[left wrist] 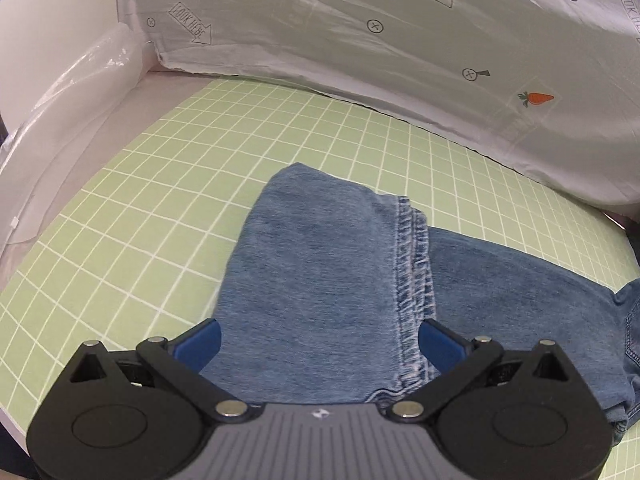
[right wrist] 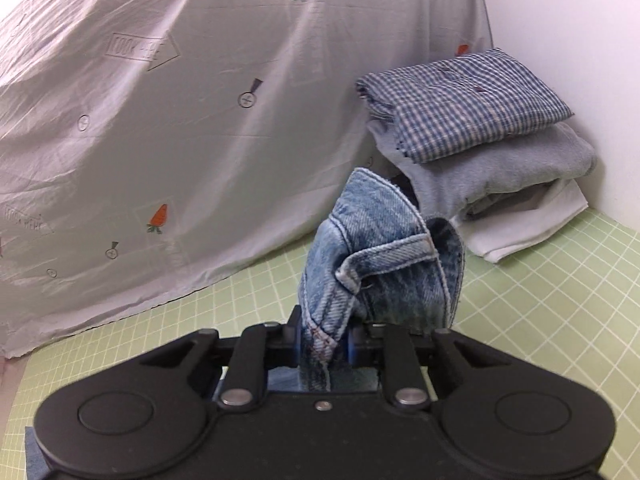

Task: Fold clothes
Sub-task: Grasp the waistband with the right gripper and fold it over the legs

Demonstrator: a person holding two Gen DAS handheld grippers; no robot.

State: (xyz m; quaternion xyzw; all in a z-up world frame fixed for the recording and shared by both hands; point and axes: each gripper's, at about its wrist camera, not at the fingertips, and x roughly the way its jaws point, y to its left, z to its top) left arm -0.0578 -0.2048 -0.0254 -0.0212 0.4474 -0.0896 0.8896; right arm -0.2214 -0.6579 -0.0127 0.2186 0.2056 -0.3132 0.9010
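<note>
Looking down the left wrist view first: the left gripper [left wrist: 319,340] hangs over the jeans [left wrist: 320,280], its blue fingers [left wrist: 200,342] spread wide with denim lying between and under them, and whether the pads touch the cloth cannot be told; the jeans lie on the green grid mat [left wrist: 160,184], a folded leg running toward twelve o'clock with a thick seam [left wrist: 414,264] down its right side, another part stretching off toward three o'clock; a white carrot-print sheet [left wrist: 360,40] hangs along the mat's far edge from ten round to two o'clock; clear plastic [left wrist: 80,80] lies crumpled at nine to ten o'clock.

Over to the right wrist view: the right gripper [right wrist: 323,344] is pinching the jeans [right wrist: 380,248], fingers pressed close on a stitched edge, a bunched fold of denim standing up toward twelve o'clock, lifted clear of the mat [right wrist: 560,300]; at two o'clock sits a stack of folded clothes [right wrist: 480,152], a blue checked shirt [right wrist: 460,100] on top, grey and white pieces beneath, against the white wall [right wrist: 580,40]; the sheet [right wrist: 180,120] fills nine to twelve o'clock.
</note>
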